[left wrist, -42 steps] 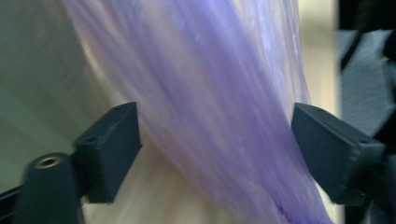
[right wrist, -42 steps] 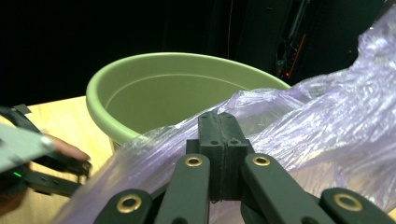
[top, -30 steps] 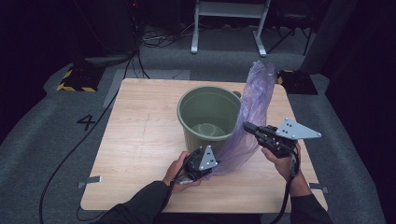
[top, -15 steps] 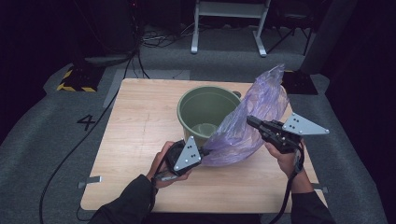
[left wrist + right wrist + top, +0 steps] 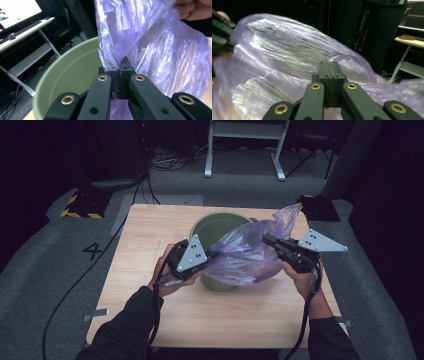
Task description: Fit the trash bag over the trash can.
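So the purple bag (image 5: 247, 255) is now up off the table, stretched over the green bin (image 5: 215, 227), since we've lifted the left gripper (image 5: 212, 254). Both it and the right gripper (image 5: 266, 239) are pinching the plastic, so lining the bin looks close

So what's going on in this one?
A person holds a purple plastic bag stretched between two handheld grippers above a green bucket on a wooden table. The left gripper is shut on one edge of the bag, the right gripper on the other. The bag is not yet in the bucket.
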Demonstrator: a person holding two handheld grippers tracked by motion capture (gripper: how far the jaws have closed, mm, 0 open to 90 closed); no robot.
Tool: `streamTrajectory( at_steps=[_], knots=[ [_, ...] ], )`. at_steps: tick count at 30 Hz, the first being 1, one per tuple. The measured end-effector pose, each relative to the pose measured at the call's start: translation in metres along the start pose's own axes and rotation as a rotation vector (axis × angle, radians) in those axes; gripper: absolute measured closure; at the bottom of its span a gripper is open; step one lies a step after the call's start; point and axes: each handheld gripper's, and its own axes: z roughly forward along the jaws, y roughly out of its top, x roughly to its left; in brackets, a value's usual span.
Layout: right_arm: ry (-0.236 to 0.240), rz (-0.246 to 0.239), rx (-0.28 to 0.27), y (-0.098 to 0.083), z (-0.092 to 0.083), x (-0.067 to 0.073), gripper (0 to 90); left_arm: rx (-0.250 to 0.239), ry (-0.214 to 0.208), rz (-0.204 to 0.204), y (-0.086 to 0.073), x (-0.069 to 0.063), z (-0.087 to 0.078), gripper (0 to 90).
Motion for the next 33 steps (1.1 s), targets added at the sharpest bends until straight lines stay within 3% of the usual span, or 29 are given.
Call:
streamTrajectory(
  at_steps=[1, 4, 9, 12, 15, 16, 17, 19, 21, 23, 26, 28, 33],
  knots=[
    [0.000, 0.000, 0.000, 0.000, 0.000, 0.000, 90.0, 0.000, 0.000, 0.000, 0.000, 0.000, 0.000, 89.3],
    [-0.036, -0.003, 0.017, 0.003, 0.008, -0.006, 90.0, 0.020, 0.023, 0.013, 0.007, 0.016, 0.010, 89.3],
    [-0.069, 0.004, 0.025, 0.006, 0.015, -0.014, 90.0, 0.051, 0.051, 0.037, 0.011, 0.024, 0.024, 89.3],
    [-0.086, 0.022, 0.024, 0.009, 0.017, -0.019, 82.3, 0.060, 0.058, 0.026, 0.013, 0.029, 0.031, 89.3],
    [-0.089, 0.032, 0.036, 0.009, 0.016, -0.018, 65.6, 0.081, 0.068, 0.028, 0.012, 0.034, 0.039, 89.3],
    [-0.089, 0.032, 0.036, 0.009, 0.016, -0.018, 65.6, 0.081, 0.068, 0.028, 0.012, 0.034, 0.039, 89.3],
    [-0.069, 0.032, 0.046, 0.007, 0.013, -0.016, 56.3, 0.085, 0.066, 0.022, 0.011, 0.035, 0.040, 89.3],
    [-0.054, 0.033, 0.056, 0.005, 0.010, -0.015, 47.8, 0.107, 0.069, 0.009, 0.007, 0.038, 0.043, 89.3],
    [-0.009, 0.044, 0.059, 0.002, 0.007, -0.013, 42.5, 0.116, 0.068, -0.002, 0.005, 0.041, 0.044, 89.3],
    [0.007, 0.039, 0.060, 0.000, 0.003, -0.011, 36.6, 0.129, 0.071, 0.006, 0.003, 0.042, 0.044, 89.3],
    [0.030, 0.044, 0.057, -0.003, -0.001, -0.010, 33.6, 0.137, 0.073, -0.001, 0.002, 0.044, 0.044, 89.3],
    [0.070, 0.043, 0.057, -0.008, -0.006, -0.006, 30.0, 0.146, 0.073, -0.010, 0.000, 0.045, 0.048, 89.2],
    [0.078, 0.010, 0.070, -0.011, -0.012, 0.000, 25.2, 0.158, 0.081, -0.009, -0.003, 0.047, 0.053, 89.2]
  ],
)
